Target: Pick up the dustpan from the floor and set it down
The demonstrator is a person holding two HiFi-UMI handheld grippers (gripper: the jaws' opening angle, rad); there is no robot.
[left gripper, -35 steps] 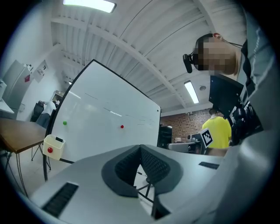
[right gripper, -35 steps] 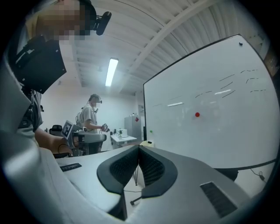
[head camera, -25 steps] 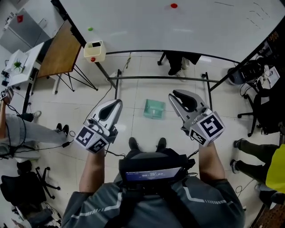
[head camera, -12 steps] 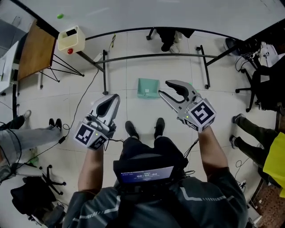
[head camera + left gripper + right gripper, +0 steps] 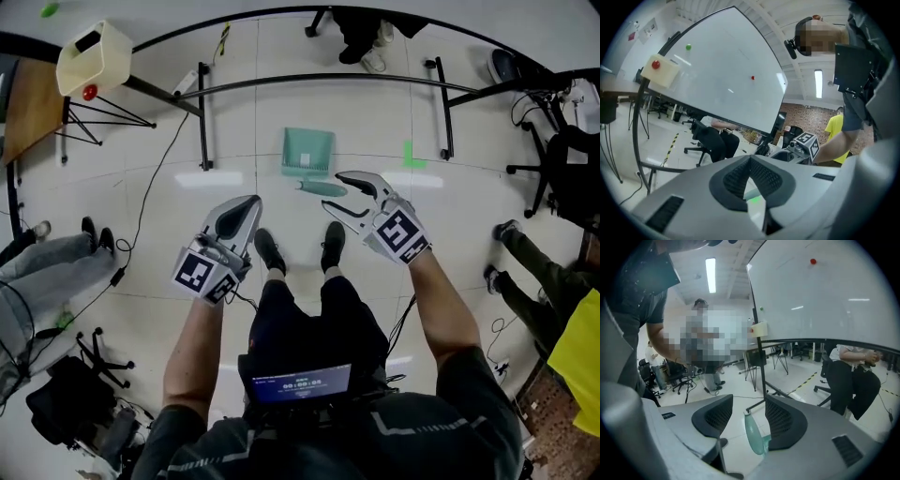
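White left gripper (image 5: pixel 249 204), beside the person's left knee, has its pads pressed together on nothing. From it, the teal plastic dustpan (image 5: pixel 307 150) lies on the pale tiled floor (image 5: pixel 234 141) toward one o'clock, well apart. The pan sits at twelve o'clock from the person's black shoes (image 5: pixel 270 251). Its slim handle (image 5: pixel 322 187) seems to run across the near edge, roughly nine to three. White right gripper (image 5: pixel 337 192) is the nearer: its jaws are opening, with the handle's tip between them, untouched, and the pan at eleven o'clock.
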